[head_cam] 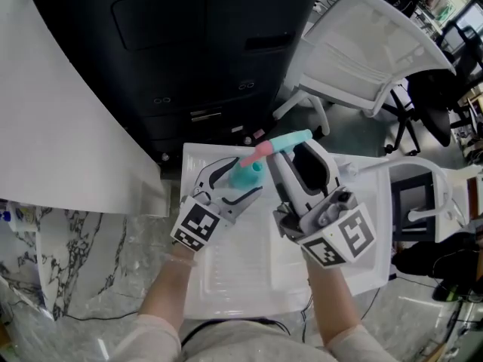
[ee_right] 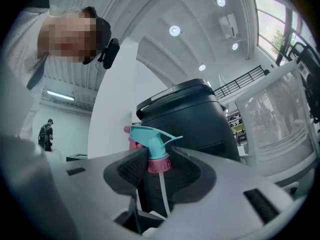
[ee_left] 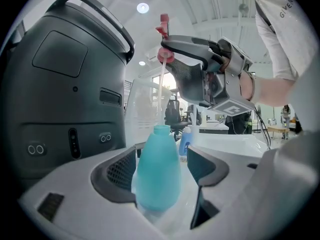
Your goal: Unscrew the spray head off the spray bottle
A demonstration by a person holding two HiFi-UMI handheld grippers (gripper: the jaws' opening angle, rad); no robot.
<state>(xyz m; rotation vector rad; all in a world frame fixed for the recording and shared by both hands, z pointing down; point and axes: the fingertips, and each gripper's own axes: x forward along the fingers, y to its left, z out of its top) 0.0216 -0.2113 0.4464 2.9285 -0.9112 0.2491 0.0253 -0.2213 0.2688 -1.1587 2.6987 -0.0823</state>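
A teal spray bottle (head_cam: 243, 176) stands upright between the jaws of my left gripper (head_cam: 240, 179), which is shut on its body. In the left gripper view the bottle (ee_left: 157, 171) has a bare, open neck. The spray head (head_cam: 290, 139), teal with a pink collar and nozzle, is off the bottle and above it. My right gripper (head_cam: 293, 151) is shut on its pink collar (ee_right: 159, 164). A thin clear dip tube (ee_right: 164, 196) hangs down from the head toward the bottle's neck. I cannot tell whether the tube's end is still inside.
A white tray (head_cam: 226, 277) lies under both grippers. A large black machine (head_cam: 189, 44) stands just behind it, and a white sheet (head_cam: 60, 111) leans at the left. A white mesh chair (head_cam: 370, 51) is at the back right. A small blue bottle (ee_left: 186, 143) stands farther off.
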